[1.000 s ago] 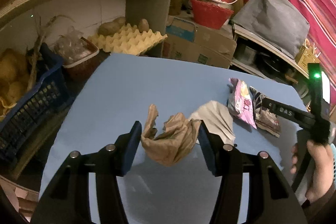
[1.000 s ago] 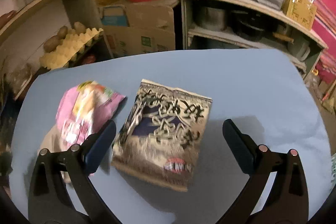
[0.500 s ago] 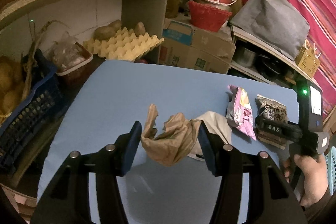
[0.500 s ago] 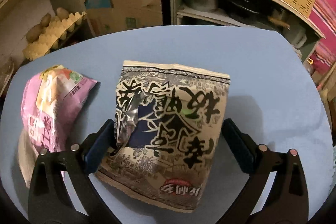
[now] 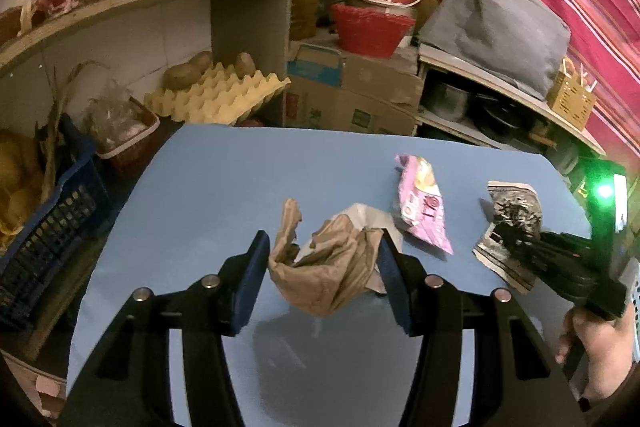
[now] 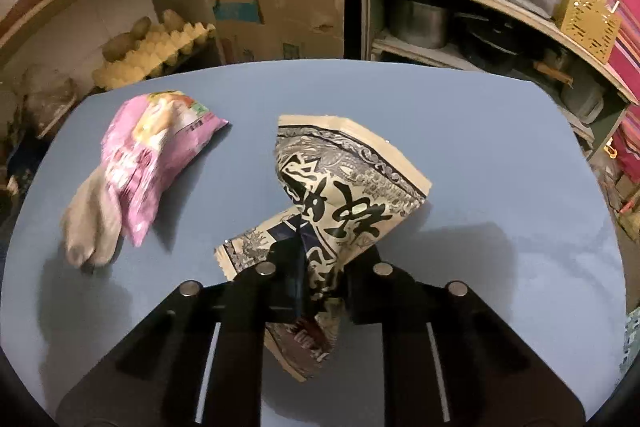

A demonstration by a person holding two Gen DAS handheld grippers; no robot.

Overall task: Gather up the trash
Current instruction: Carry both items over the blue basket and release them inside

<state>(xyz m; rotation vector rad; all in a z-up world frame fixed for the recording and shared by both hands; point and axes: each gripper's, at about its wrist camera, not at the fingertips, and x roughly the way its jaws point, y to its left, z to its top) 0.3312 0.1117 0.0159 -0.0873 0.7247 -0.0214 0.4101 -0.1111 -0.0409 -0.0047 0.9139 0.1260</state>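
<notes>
Pinching crumpled brown paper (image 5: 326,269) in left gripper (image 5: 322,279), jaws part-open, angled down above blue table (image 5: 224,187). Just having closed right gripper (image 6: 320,279) on black-and-tan snack bag (image 6: 340,203), buckling it near right edge; hand (image 5: 600,351) gripping handle. Pink wrapper (image 6: 152,163) lying mid-table.

Large black Chinese-style characters, not legible, on the tan snack bag (image 6: 340,203).

A: Desk (image 5: 224,187) layout?
B: Crumpled paper bag (image 5: 324,267) nearest, sock (image 6: 92,223) behind it, snack packet (image 5: 424,211) right of that, patterned pouch (image 5: 512,223) farthest right.
A: Behind the desk?
B: Egg tray (image 5: 216,95) left, cardboard box (image 5: 356,95) centre.
</notes>
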